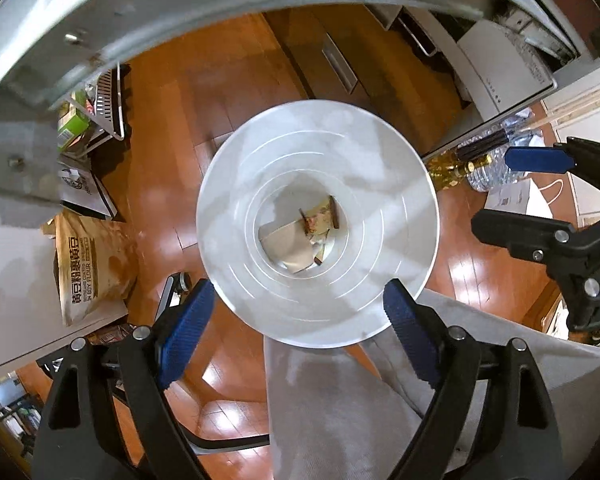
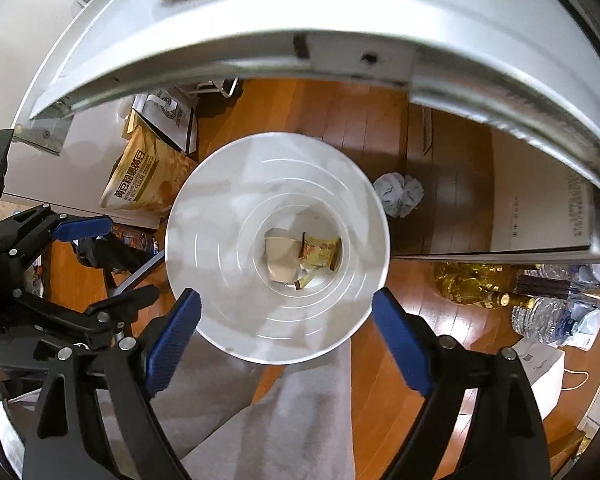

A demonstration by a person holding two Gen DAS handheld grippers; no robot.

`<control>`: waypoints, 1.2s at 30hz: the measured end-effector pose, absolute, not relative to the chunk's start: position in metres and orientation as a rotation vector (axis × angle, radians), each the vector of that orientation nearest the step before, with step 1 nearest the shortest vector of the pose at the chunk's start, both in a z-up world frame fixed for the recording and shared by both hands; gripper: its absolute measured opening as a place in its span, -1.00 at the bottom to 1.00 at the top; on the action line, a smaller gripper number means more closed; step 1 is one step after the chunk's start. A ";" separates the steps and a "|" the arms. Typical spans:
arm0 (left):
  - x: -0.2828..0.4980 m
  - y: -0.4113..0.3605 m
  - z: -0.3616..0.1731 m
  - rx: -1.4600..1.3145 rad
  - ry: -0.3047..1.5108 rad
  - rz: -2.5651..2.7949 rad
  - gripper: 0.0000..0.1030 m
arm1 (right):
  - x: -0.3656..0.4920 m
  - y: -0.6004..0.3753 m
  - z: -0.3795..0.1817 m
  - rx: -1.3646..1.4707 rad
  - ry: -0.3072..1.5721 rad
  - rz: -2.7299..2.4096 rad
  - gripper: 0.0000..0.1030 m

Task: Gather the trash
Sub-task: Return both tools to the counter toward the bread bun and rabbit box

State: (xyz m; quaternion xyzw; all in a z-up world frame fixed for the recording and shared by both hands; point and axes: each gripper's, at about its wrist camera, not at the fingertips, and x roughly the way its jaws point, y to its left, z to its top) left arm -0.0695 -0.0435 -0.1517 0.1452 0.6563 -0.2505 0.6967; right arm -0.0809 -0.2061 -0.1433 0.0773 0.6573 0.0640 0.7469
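your left gripper (image 1: 300, 320) and right gripper (image 2: 286, 316) hang spread and empty above the white bin (image 1: 400, 200); wrappers (image 1: 320, 216) and cardboard scrap (image 1: 284, 244) lie at its bottom.

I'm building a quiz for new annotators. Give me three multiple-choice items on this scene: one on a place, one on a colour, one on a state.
1. Where does the crumpled grey wad lie?
A. in the bin
B. on the floor beside the bin
C. on the table

2. What colour is the bin?
A. white
B. black
C. green

3. How do both tools stand, the left tool and the right tool?
A. shut on a wrapper
B. shut, empty
C. open, empty

Answers: 1 B, it rests on the wood floor outside the rim. 2 A, its walls are white. 3 C, the blue pads stand apart with nothing between them.
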 end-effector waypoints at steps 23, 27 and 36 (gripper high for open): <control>-0.018 -0.064 -0.012 0.233 1.074 -0.568 0.70 | -0.004 -0.228 0.044 0.036 0.928 -0.027 0.91; -0.012 -0.089 -0.018 0.270 1.069 -0.606 0.71 | 0.030 -0.222 0.044 0.011 0.941 -0.023 0.91; 0.019 -0.101 -0.043 0.120 1.132 -0.584 0.70 | 0.073 -0.239 0.032 0.041 1.006 -0.109 0.91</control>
